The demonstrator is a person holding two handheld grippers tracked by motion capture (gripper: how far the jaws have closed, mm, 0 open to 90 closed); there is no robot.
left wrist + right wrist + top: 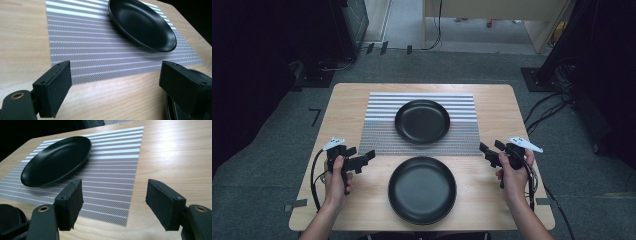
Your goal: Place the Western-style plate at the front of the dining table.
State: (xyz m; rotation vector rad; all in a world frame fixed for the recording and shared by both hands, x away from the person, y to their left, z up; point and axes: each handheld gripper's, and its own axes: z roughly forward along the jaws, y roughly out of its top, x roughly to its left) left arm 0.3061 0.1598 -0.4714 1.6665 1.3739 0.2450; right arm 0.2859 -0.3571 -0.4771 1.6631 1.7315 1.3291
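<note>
Plates sit centred on the counter [347, 100]: the far plate [422, 121] on the striped mat [377, 135], the near plate [422, 189] on bare wood just before it. Left tongs [362, 160] and right tongs [488, 153] flank them, both released and empty, seemingly poised for an approach from either side.

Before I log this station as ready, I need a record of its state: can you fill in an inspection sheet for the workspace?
Surface: light wooden table, with a grey striped placemat on its far half.
Job's things: far black plate on the placemat; near black plate on bare wood, just in front of the mat.
Clutter: nothing seen.
Grippers: left gripper and right gripper both open, empty, hand-held either side of the near plate.
Cables: a black cable loops from the left gripper; another trails from the right; more lie on the floor at right.
Surroundings: grey carpet, dark equipment at both sides.
</note>
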